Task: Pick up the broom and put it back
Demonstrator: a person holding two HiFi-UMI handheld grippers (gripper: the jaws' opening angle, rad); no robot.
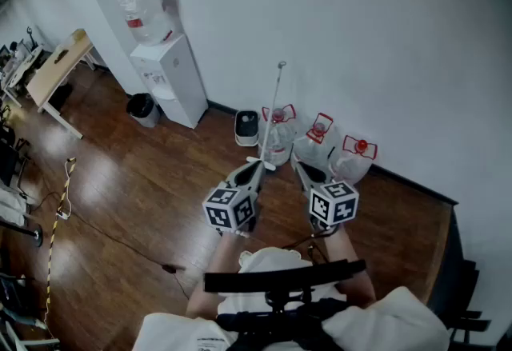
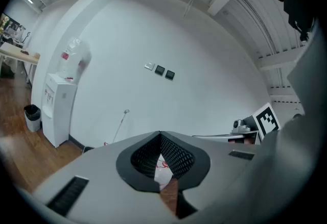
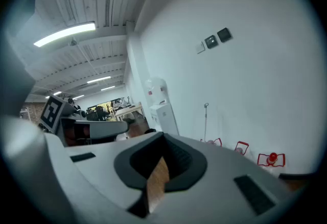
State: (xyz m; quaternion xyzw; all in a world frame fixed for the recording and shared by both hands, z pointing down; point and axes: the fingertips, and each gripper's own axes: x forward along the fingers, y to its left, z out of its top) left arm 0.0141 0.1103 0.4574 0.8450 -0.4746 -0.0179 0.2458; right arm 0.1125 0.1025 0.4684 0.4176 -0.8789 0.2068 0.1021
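Gleaming under ceiling lights, a brown wooden floor [image 1: 144, 189] is being shown running up to a white wall [image 1: 416, 61], where a water dispenser [image 1: 168, 77], a black bin [image 1: 144, 108] and three clear water jugs [image 1: 320, 145] are being kept. The broom [image 1: 276, 101] is being propped upright against that wall by the leftmost jug, apart from both grippers. The left gripper [image 1: 254, 169] and right gripper [image 1: 301, 168] are being held side by side above the floor, each with fingers pressed together on nothing.
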